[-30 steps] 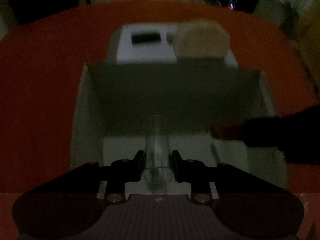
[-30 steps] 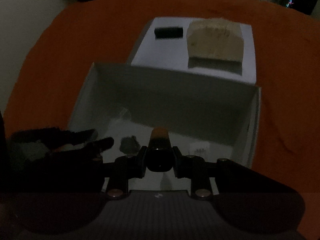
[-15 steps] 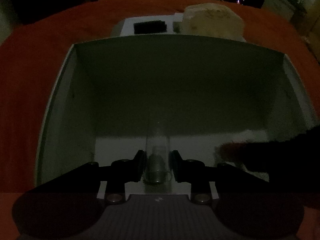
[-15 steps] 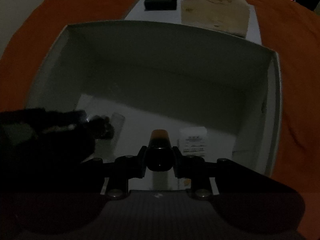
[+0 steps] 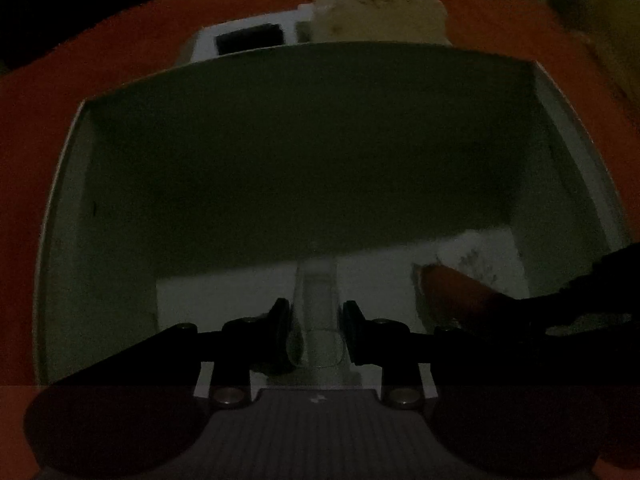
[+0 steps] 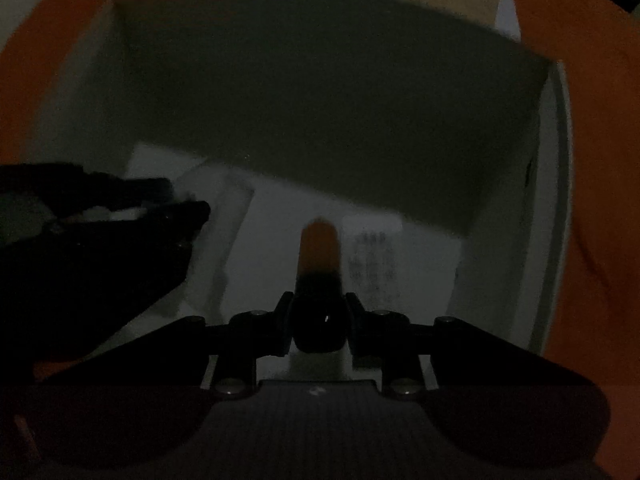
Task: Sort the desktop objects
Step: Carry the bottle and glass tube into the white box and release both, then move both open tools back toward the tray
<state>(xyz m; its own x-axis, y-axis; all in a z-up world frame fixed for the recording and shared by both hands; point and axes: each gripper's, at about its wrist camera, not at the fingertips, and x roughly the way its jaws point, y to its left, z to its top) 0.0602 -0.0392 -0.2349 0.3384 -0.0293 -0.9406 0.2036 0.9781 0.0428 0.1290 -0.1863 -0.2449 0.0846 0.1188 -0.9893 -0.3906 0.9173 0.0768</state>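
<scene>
Both grippers are positioned inside a white open-topped box (image 5: 68, 240) that stands on an orange-red table cover (image 5: 36, 92). The left gripper (image 5: 316, 332) is seen with its two fingers (image 5: 280, 320) pressed against the sides of a clear tube (image 5: 316, 292), which is pinched between them and points forward along the fingers, low over the pale box floor. The right gripper (image 6: 318, 328) is closed in the same manner on a dark marker with an orange tip (image 6: 320, 252); the dark body is clamped between the fingers and the orange end projects forward toward the far wall of the box. In the left wrist view, the orange tip is visible at the right, just above the box floor, with the dark frame of the right gripper behind it. In the right wrist view, the left gripper is visible at the left edge as a dark shape with the tube's pale outline extending from it. A small white label with dark print (image 6: 372, 256) lies on the box floor just right of the marker tip. Beyond the far wall, a white flat surface (image 5: 204, 44) carries a black rectangular object (image 5: 250, 38) and, beside it to the right, a tan block (image 5: 380, 10). Whether either held object touches the floor cannot be determined in the dim light.
</scene>
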